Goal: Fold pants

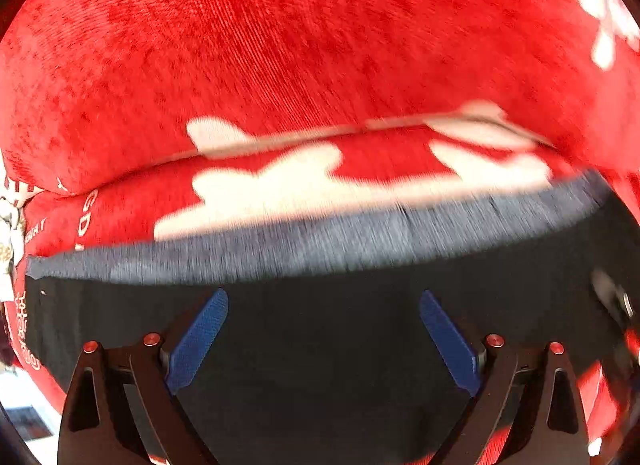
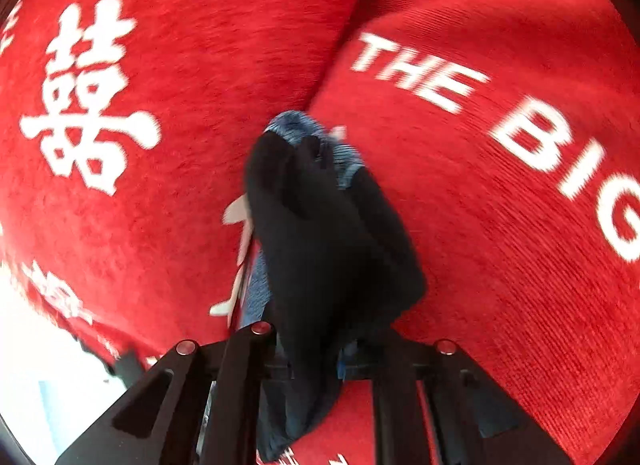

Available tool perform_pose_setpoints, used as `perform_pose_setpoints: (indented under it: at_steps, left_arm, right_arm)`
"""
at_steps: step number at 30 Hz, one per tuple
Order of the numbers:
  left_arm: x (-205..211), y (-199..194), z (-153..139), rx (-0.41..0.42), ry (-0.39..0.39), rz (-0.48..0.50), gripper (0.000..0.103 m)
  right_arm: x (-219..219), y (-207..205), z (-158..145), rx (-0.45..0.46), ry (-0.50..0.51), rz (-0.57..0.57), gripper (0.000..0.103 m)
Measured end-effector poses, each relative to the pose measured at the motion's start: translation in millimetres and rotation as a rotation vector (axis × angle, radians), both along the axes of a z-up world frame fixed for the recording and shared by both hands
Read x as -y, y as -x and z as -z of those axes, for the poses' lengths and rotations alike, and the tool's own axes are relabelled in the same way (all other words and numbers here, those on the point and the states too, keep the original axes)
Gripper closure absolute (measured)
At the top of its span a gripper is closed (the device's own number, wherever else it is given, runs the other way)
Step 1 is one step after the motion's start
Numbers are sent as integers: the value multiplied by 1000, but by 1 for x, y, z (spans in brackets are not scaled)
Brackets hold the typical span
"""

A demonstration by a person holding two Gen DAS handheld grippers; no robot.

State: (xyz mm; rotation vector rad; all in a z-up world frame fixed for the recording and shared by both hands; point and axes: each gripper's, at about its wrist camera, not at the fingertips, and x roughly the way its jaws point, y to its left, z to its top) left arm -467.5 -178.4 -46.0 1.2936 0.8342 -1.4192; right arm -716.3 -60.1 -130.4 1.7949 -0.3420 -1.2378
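A red cloth (image 1: 280, 45) with white printed characters and letters fills both views and lies under everything; in the right wrist view it reads "THE BIG" beside a large white Chinese character. On it lie the dark pants (image 1: 320, 325), black with a grey-blue ribbed waistband (image 1: 320, 241) stretched across the left wrist view. The left gripper (image 1: 324, 341) hovers over the black fabric, its blue-padded fingers (image 1: 198, 339) spread wide apart with nothing between them. The right gripper (image 2: 316, 361) has its fingers clamped on a bunched fold of the pants (image 2: 328, 241), which stands up from the cloth
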Motion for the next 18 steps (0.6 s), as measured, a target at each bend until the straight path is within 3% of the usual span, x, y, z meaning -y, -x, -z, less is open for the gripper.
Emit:
perform_pose_setpoints:
  at_steps: [4, 6, 8, 13, 18]
  left_arm:
    - [17, 12, 31, 36, -22, 18, 2]
    - [12, 17, 29, 58, 27, 70, 0]
    - [10, 17, 25, 59, 23, 89, 0]
    - [-12, -10, -10, -23, 42, 38, 0]
    - [-62, -24, -10, -32, -8, 113, 0]
  right_arm:
    - [13, -8, -15, -36, 45, -55, 89]
    - [23, -13, -23, -44, 74, -75, 89]
    - [35, -21, -35, -72, 102, -108, 89]
    - [52, -40, -75, -160, 164, -210, 89]
    - [68, -65, -107, -263, 189, -306, 89]
